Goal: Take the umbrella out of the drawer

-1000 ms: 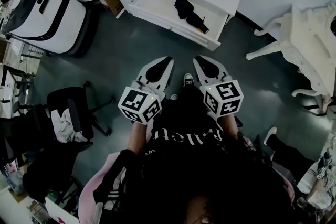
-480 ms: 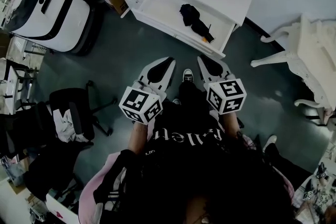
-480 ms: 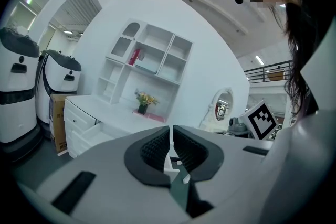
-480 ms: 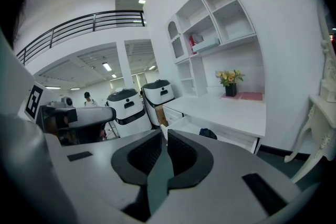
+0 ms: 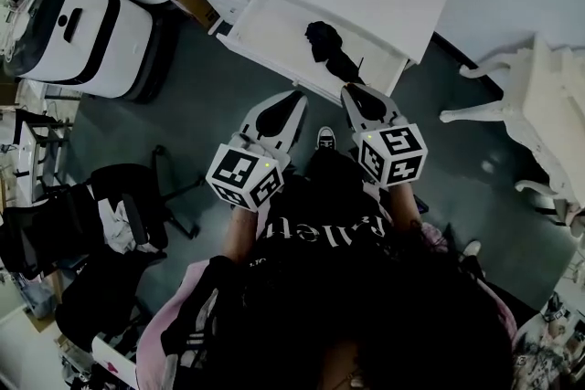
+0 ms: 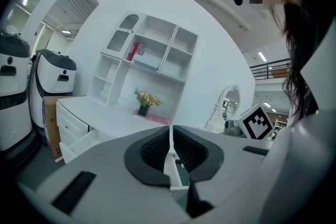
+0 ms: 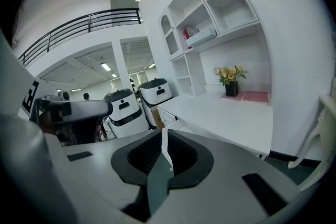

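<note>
Jaws closed, empty, on your left gripper (image 5: 298, 96) and right gripper (image 5: 351, 91); only your head view shows the umbrella (image 5: 329, 48) in the drawer (image 5: 270, 27).

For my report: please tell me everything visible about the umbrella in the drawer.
The umbrella is black, folded short, its cloth bunched at the far end, narrower toward the near end. It lies flat and slanted in the open white drawer, right of its middle. Nothing else seems to touch it.
</note>
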Motion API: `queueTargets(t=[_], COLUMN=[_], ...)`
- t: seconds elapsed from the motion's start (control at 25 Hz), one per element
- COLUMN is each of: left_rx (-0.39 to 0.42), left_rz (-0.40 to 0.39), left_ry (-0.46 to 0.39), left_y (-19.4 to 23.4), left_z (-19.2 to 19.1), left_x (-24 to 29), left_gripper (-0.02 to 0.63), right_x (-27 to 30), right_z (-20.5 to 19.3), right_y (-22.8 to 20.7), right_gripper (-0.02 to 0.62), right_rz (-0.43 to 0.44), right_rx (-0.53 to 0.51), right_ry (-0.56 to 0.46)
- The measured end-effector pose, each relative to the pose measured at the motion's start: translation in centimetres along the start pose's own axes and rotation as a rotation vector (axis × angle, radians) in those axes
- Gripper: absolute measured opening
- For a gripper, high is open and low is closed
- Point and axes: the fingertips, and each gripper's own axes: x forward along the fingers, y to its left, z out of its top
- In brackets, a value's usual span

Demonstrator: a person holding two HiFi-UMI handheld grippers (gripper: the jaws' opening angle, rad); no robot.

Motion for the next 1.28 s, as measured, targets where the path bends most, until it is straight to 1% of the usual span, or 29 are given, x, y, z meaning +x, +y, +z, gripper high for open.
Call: queueTargets(t=[0.32, 0.48, 0.68, 0.92, 1.08, 1.28], left_rx=[0.014, 0.025, 0.032, 0.032, 0.033, 0.041], left_rz=[0.025, 0.038, 0.052, 0.074, 0.059, 0.015], left_ry=[0.033, 0.047, 0.072, 0.082, 0.097, 0.116], left_y=[1.1, 1.2, 1.5, 2.8, 3.8, 5.6], left_z=[0.7, 0.8, 0.4, 0.6, 0.6, 1.1], left_x=[5.8, 7.6, 8.8, 9.2, 9.8, 11.5], left_gripper=[0.031, 0.031, 0.031, 0.031, 0.031, 0.031], right_x=[2.3, 3.2, 4.4, 5.9, 6.9, 8.9], right_z=[0.4, 0.1, -0.9, -1.8, -2.4, -2.9], right_y=[-5.8, -7.9, -9.2, -9.9, -10.5, -11.7], right_gripper=[0.064, 0.064, 0.064, 0.064, 0.064, 0.064], right_rz=[0.002, 0.005, 0.015, 0.013, -0.010, -0.055], right_rx=[0.029, 0.036, 0.051, 0.068, 0.086, 0.106], right_ry=[0.032, 0.051, 0.080, 0.113, 0.131, 0.159])
